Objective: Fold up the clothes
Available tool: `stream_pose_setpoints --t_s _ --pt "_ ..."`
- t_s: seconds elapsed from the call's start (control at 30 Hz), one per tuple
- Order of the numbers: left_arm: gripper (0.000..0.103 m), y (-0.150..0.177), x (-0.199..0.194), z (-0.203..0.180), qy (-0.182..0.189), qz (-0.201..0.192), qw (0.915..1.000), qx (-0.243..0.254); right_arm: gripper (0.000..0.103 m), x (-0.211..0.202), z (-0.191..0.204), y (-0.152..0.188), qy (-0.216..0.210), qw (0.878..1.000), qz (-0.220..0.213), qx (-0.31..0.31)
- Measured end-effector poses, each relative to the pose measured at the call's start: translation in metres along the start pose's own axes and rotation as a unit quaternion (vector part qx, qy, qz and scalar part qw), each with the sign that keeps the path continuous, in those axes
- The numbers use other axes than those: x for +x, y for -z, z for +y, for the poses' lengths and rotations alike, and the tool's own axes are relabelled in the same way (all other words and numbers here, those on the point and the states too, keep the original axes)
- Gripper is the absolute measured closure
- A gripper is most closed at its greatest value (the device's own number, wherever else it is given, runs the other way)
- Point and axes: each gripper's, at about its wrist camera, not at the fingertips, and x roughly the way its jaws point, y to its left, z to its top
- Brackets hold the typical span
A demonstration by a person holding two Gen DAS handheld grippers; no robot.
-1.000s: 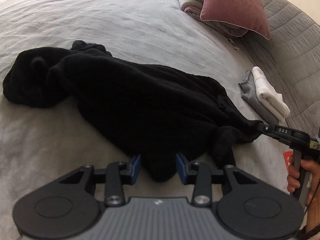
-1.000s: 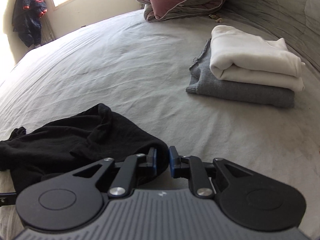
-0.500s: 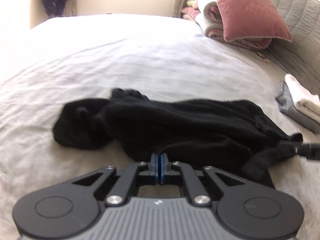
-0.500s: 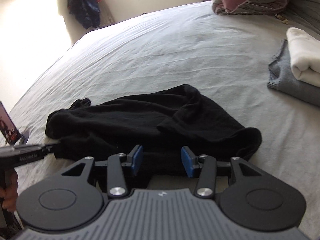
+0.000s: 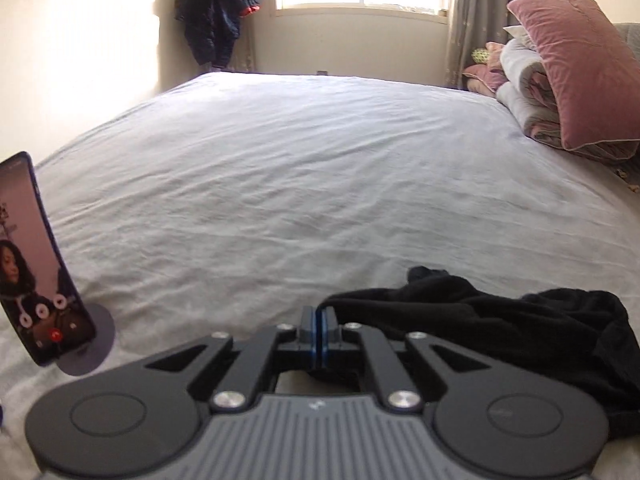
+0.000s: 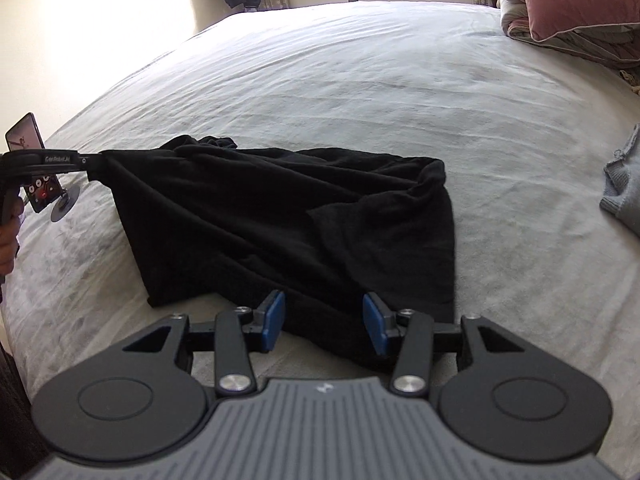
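A black garment (image 6: 280, 232) lies half spread on the grey bed sheet (image 6: 360, 80). Its left corner is lifted and pulled taut. My left gripper (image 5: 319, 320) is shut on that corner, and the cloth (image 5: 500, 320) trails off to its right. From the right wrist view the left gripper (image 6: 86, 160) reaches in from the left edge with a hand behind it. My right gripper (image 6: 324, 322) is open just above the garment's near edge. Black cloth shows between its blue pads (image 6: 274, 320), which do not press on it.
A phone on a round stand (image 5: 32, 272) stands at the bed's left edge. Pink pillows and folded bedding (image 5: 580, 68) are stacked at the far right. A folded grey garment (image 6: 626, 196) lies at the right edge. A dark jacket (image 5: 218, 4) hangs by the window.
My left gripper closed on the garment's edge, then rose and drew it out to the left. My right gripper opened, let go of the cloth and swung left over the near hem.
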Motion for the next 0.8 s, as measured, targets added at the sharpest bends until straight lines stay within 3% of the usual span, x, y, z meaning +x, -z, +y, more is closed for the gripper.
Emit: stream_pose_setpoints --t_s 0.17,0.27,0.43,0.57,0.8 --pt "0.101 -0.004 0.017 0.014 -0.031 0.002 0.9995 -0.004 0.055 0.0 -0.002 -0.002 0.008 1.0 -0.009 0.007" --pt "0.1 -0.001 0.025 0.015 -0.023 0.019 0.9995 -0.006 0.055 0.001 0.001 -0.006 0.012 1.0 -0.016 0.007" --pt "0.096 0.003 0.022 0.011 0.027 0.041 0.9988 -0.007 0.055 0.005 0.009 -0.013 0.011 1.0 -0.029 0.004" --pt "0.075 0.006 0.011 0.011 0.064 0.055 0.9964 -0.013 0.055 0.014 0.016 -0.019 0.008 0.999 -0.034 0.001" --pt "0.074 0.014 -0.003 0.017 0.171 0.093 0.9806 -0.02 0.055 0.032 0.025 -0.028 0.002 0.999 -0.037 0.007"
